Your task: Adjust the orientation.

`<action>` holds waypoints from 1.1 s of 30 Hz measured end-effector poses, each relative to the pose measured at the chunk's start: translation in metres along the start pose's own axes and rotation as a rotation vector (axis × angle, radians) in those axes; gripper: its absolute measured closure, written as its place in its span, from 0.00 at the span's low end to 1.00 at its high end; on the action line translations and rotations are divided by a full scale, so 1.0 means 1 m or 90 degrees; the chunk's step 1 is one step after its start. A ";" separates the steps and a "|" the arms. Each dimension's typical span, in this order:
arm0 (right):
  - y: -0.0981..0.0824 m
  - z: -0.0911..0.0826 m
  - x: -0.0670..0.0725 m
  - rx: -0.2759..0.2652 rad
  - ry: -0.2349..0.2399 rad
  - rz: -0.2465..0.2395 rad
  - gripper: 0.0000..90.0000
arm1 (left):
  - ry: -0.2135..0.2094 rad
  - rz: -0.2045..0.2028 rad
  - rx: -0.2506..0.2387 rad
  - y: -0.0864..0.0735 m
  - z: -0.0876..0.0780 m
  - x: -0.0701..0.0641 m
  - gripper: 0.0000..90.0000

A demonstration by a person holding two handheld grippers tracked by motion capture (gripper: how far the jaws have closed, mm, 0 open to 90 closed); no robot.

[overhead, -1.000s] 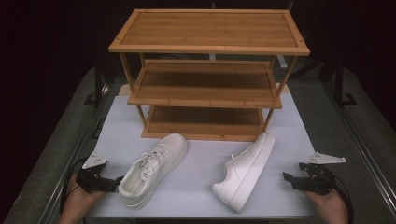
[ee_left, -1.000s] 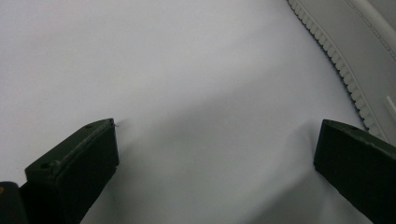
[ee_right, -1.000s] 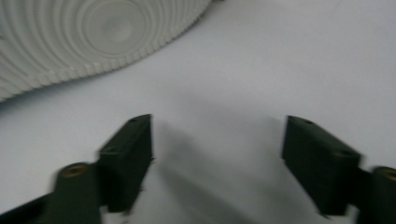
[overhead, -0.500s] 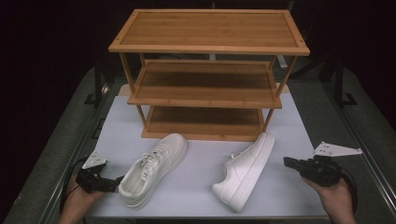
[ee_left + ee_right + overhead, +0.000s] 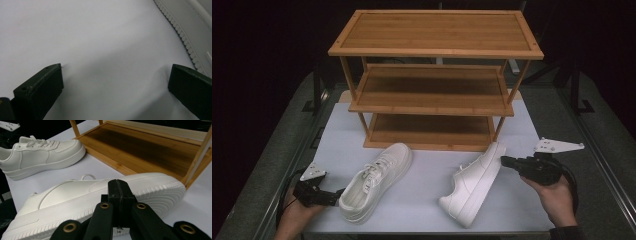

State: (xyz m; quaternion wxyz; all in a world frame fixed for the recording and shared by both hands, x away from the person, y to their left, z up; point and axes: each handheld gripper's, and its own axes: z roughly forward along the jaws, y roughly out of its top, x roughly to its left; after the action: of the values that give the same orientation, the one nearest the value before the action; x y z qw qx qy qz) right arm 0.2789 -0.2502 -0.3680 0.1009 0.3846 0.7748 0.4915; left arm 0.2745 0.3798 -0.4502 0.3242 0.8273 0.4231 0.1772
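Black jaws of the right gripper [image 5: 506,161] are pressed flat together with nothing between them; a second ago they stood partly apart. In the right gripper view the closed tips [image 5: 119,195] sit in front of the toe end of the right-hand white sneaker [image 5: 100,200], and whether they touch its ribbed sole edge cannot be told. Since a second ago the right hand [image 5: 557,197] has lifted and carried this gripper from the table's near right corner up toward that sneaker's toe [image 5: 494,150], which lies just beside the front edge of the bamboo rack's lowest shelf [image 5: 432,131]. Closed jaws suggest a nudge or a repositioning, not a grasp.

Far left, the left gripper [image 5: 337,195] has not moved. Its jaws stand wide apart over the white table [image 5: 100,45], empty, just beside the heel of the other white sneaker [image 5: 374,181]. Both sneakers rest on the table in front of the three-tier shelf rack [image 5: 437,47]; neither is shelved yet.
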 end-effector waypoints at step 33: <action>-0.024 -0.021 -0.007 -0.012 -0.011 -0.005 1.00 | 0.001 0.001 -0.002 0.000 0.000 0.000 0.00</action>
State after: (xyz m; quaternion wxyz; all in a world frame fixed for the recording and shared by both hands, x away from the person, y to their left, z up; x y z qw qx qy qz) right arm 0.2602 -0.2750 -0.3792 0.1129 0.3852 0.7707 0.4949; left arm 0.2743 0.3798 -0.4505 0.3250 0.8271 0.4225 0.1784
